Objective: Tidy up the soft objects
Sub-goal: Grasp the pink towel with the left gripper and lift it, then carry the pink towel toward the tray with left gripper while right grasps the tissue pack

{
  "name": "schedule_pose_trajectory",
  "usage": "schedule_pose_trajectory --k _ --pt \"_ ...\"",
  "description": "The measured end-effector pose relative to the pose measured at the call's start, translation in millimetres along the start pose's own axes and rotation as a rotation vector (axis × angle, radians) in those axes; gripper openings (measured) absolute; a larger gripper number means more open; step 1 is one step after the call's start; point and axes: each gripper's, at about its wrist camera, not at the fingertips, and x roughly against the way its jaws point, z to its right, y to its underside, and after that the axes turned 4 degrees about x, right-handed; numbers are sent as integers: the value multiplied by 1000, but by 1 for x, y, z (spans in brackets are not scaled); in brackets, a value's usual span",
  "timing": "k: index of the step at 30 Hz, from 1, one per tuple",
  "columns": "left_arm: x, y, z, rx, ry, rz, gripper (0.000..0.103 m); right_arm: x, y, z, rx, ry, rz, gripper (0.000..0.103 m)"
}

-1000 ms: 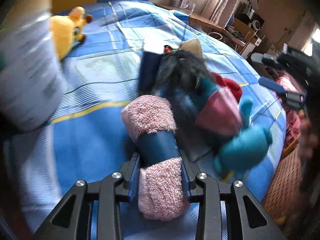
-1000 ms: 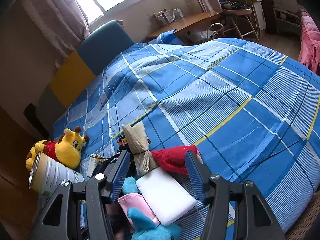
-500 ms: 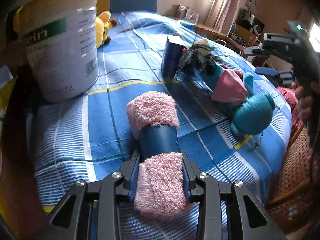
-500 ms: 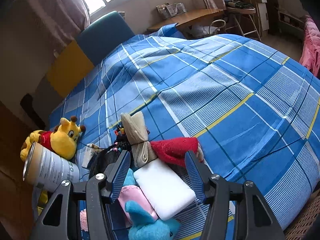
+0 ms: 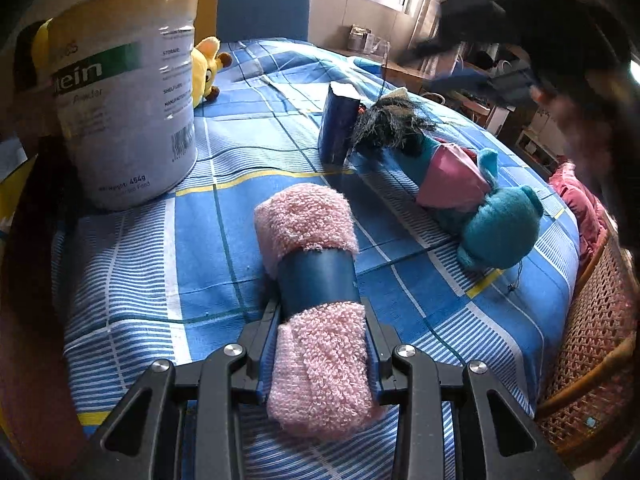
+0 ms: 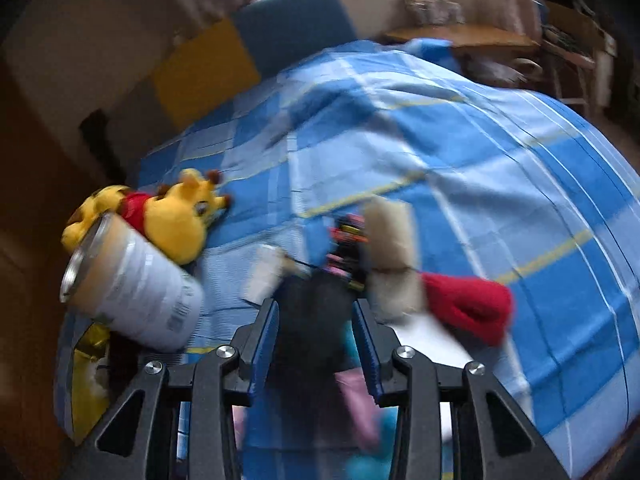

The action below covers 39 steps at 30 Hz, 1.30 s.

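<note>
1. On the blue plaid bedspread (image 5: 132, 264), near its front edge, lay the rolled pink towel (image 5: 316, 304) with a dark blue paper band around its middle; the left gripper (image 5: 320, 344) pinched it across the near half, both pads pressed into the terry, so the roll bulged above and below them.

2. That towel looked light, soft and springy; it would likely squash under pressure rather than slip, and the loops gave good friction; the best hold seemed to be at or just behind the band, where the roll was tightest and least apt to unwind.

3. Beyond it stood a tall protein powder tin (image 5: 124, 92), open at the top and stiff-walled; a yellow giraffe plush (image 5: 206, 66) lay just behind it.

4. Further right lay a teal plush toy (image 5: 500, 228) in a pink garment with a shaggy black tuft, beside a small dark blue upright packet (image 5: 338, 124); the plush looked limp and light, best taken around the body rather than by the hair.

5. Over that pile hung the right gripper (image 6: 316, 320); its jaws were closing, with the black tuft (image 6: 312, 312) between them; motion blur hid whether the pads pressed on it yet.

6. Beside the tuft lay a beige rolled cloth (image 6: 392, 248) and a red fleece piece (image 6: 468, 304), both soft and floppy; a loose grasp by one corner would probably let them drape and drag.
</note>
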Motion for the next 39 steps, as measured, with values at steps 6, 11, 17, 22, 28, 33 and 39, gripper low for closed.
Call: schedule_pose_trajectory --k 6,11,17,22,28,33,39 --pt "3 2 -2 8 11 6 36 -54 -21 -46 94 49 -110 38" --pt "3 2 -3 13 18 9 36 -100 -18 -53 138 125 -208 38" --pt "3 2 -4 18 22 11 36 -93 -6 -59 228 128 -186 24" --pt "3 2 -4 21 18 13 36 -72 18 -61 263 -3 -214 24" --pt "4 1 1 16 -1 0 36 -71 35 -35 198 -25 -194 24" --pt "3 -3 3 13 -28 -22 35 -72 34 -24 176 -58 -180 24" --pt "7 -4 8 9 -64 -47 34 -71 34 -28 199 -32 -171 24"
